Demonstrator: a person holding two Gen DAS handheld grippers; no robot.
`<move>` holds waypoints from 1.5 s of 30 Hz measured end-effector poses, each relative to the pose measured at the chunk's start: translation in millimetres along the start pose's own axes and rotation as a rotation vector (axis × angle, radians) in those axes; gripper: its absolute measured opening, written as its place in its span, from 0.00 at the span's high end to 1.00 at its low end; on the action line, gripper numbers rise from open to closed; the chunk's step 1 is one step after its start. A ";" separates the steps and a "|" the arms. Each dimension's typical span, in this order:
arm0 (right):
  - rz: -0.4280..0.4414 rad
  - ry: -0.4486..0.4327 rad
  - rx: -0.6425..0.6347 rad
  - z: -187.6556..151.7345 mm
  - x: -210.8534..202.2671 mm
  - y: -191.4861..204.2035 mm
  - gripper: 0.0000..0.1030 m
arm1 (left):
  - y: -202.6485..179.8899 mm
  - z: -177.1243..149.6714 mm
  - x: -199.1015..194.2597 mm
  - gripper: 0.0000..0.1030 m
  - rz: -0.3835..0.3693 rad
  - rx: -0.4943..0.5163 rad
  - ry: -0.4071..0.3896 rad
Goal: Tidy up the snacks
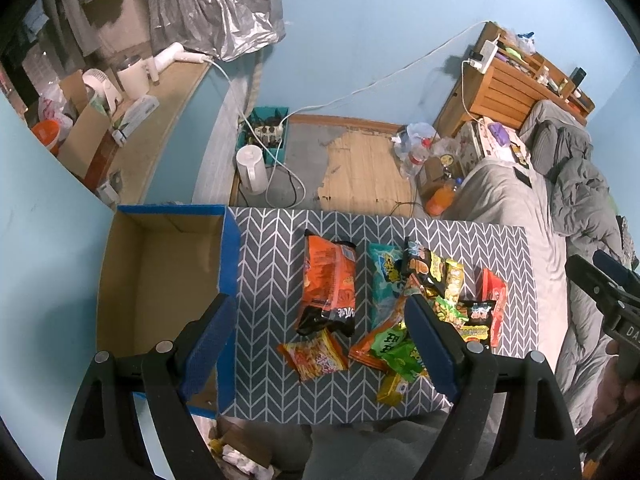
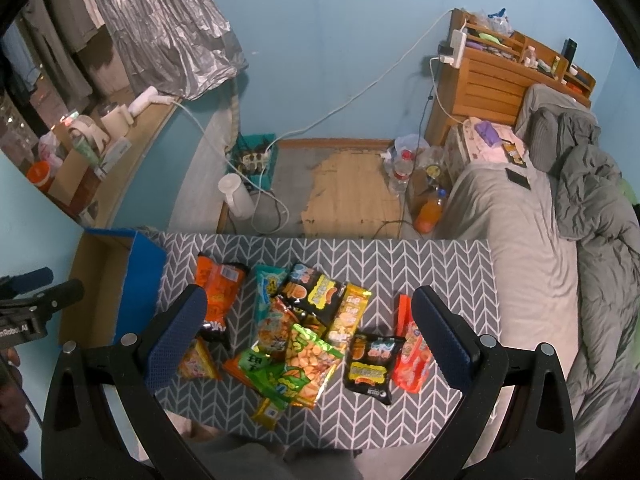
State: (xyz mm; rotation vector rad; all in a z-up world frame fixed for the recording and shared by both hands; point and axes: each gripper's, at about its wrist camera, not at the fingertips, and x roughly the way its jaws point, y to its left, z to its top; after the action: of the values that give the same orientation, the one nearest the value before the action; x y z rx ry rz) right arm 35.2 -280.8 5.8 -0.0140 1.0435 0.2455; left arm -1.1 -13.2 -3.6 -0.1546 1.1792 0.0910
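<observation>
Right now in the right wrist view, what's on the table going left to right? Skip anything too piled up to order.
Cardboard box → large orange bag → teal packet → yellow packet → black-and-yellow packet → red-orange packet. The overlapping middle packets are left out.

The pale blue painted wall point(image 2: 340, 40) closes the room at the back, with a crinkled silver foil curtain point(image 2: 160, 32) hanging at its left above a long wooden ledge point(image 1: 176, 92) crowded with containers. The floor point(image 2: 352, 188) is grey with a worn patch of bare wood. A white electric kettle point(image 1: 251, 170) stands on it beside a teal plastic crate point(image 1: 264, 132). On the right lies a bed with rumpled grey bedding point(image 2: 532, 220) — behind it a slatted wooden headboard shelf point(image 2: 504, 76), cluttered — and a white cable point(image 1: 400, 68) runs across the wall.
</observation>
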 end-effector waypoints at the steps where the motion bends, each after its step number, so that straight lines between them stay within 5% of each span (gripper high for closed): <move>1: 0.002 0.001 0.000 0.2 0.0 0.2 0.02 | 0.4 -0.7 0.4 0.15 -0.002 -0.003 0.002; 45: -0.005 0.017 0.029 -2.4 -4.2 -10.2 0.02 | -7.3 -4.8 9.1 0.15 -0.023 0.013 0.041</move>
State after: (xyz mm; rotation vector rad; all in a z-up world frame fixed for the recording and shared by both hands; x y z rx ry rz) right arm 33.2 -291.9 7.1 0.0073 1.0638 0.2267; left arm -0.9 -21.3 -13.4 -0.1594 1.2187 0.0604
